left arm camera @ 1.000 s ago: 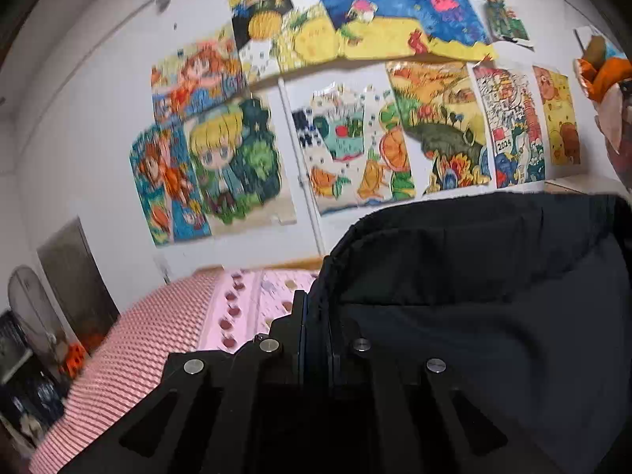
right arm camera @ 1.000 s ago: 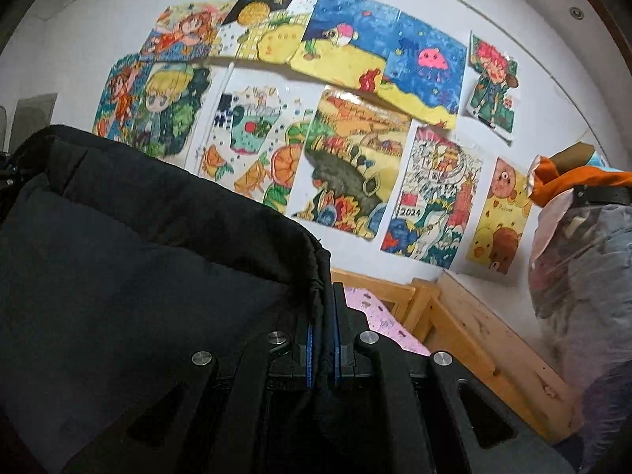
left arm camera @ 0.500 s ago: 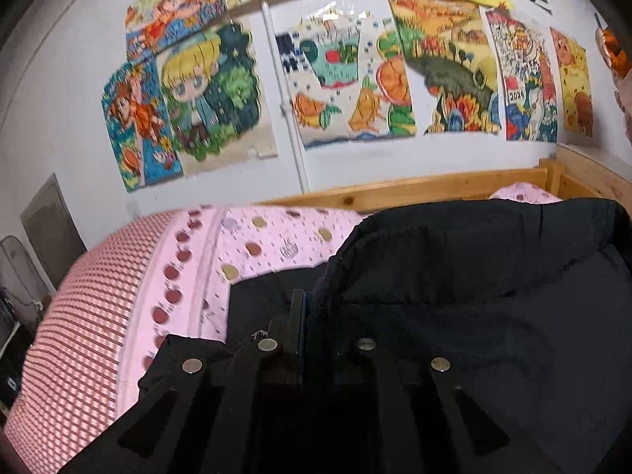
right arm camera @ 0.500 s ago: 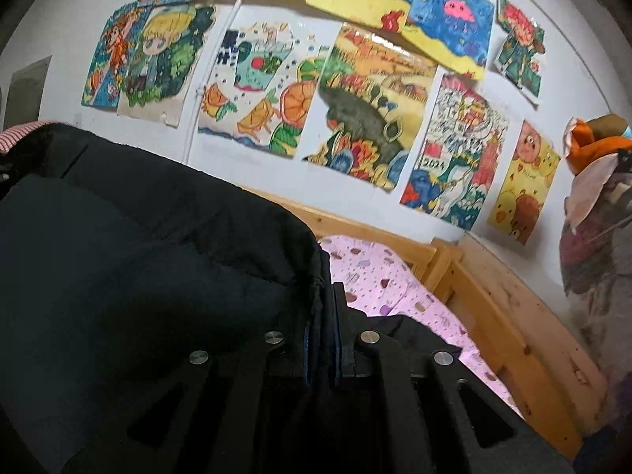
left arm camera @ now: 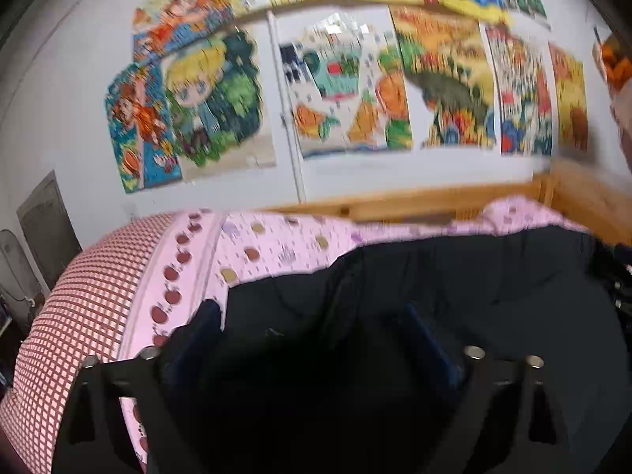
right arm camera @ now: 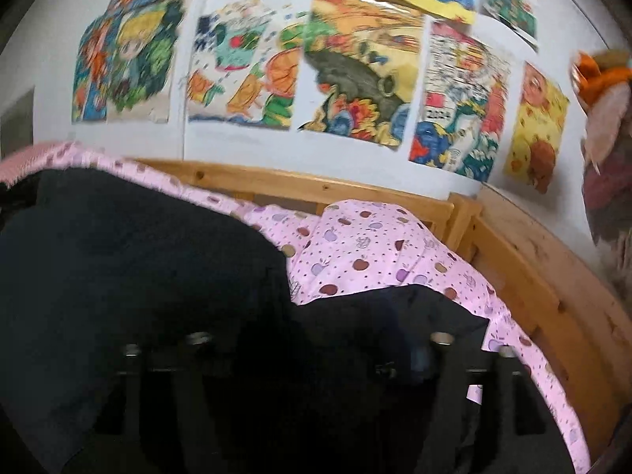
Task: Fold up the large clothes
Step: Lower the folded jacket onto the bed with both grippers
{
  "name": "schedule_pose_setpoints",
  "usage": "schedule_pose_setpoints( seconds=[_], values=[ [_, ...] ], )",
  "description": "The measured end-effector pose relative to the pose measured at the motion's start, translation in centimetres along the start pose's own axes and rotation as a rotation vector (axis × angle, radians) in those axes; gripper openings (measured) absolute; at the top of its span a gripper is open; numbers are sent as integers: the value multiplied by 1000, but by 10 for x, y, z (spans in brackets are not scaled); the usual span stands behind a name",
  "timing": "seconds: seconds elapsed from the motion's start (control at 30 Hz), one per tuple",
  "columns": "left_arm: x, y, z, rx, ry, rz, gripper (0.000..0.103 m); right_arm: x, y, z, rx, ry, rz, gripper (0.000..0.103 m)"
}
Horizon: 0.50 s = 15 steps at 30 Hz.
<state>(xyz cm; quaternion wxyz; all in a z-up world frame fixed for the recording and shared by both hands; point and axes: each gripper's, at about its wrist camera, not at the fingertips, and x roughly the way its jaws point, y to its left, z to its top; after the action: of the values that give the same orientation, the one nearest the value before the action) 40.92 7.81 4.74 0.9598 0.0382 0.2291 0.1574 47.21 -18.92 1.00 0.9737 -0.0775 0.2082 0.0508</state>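
A large black garment (left arm camera: 474, 284) lies on the pink apple-print bed sheet (left arm camera: 276, 241); it also shows in the right wrist view (right arm camera: 138, 260). My left gripper (left arm camera: 312, 328) is open, its fingers (left arm camera: 205, 324) spread wide just above the garment's left edge. My right gripper (right arm camera: 316, 339) is open too, low over the garment's right edge; its dark fingers are hard to make out against the cloth. Both views are blurred.
A wooden bed frame (right arm camera: 525, 260) runs along the back and right side. The wall behind carries several colourful drawings (left arm camera: 355, 91). A red checked cover (left arm camera: 79, 296) lies at the bed's left. A plastic-wrapped bundle (right arm camera: 608, 138) hangs at far right.
Both grippers lowered the garment's held edge onto the bed and opened, letting go of the cloth. The garment now lies on the sheet.
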Motion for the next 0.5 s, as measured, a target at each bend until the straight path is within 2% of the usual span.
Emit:
schedule_pose_setpoints(
  seconds=[0.13,0.23,0.3,0.4,0.5],
  values=[
    [-15,7,2,-4,-8,-14,95,-26,-1,0,-8,-67,-10,82],
    [-32,18,-4,-38,-34,-62,95,-50,0,-2,-17,-107,35,91],
    [-47,23,-12,-43,-56,-107,98,-70,2,-7,-29,-124,75,92],
    [-65,25,-26,-14,-74,-169,99,-90,3,-16,-43,-132,119,94],
    [-78,22,-42,17,-54,-252,100,-101,4,-29,-35,-83,210,95]
  ],
)
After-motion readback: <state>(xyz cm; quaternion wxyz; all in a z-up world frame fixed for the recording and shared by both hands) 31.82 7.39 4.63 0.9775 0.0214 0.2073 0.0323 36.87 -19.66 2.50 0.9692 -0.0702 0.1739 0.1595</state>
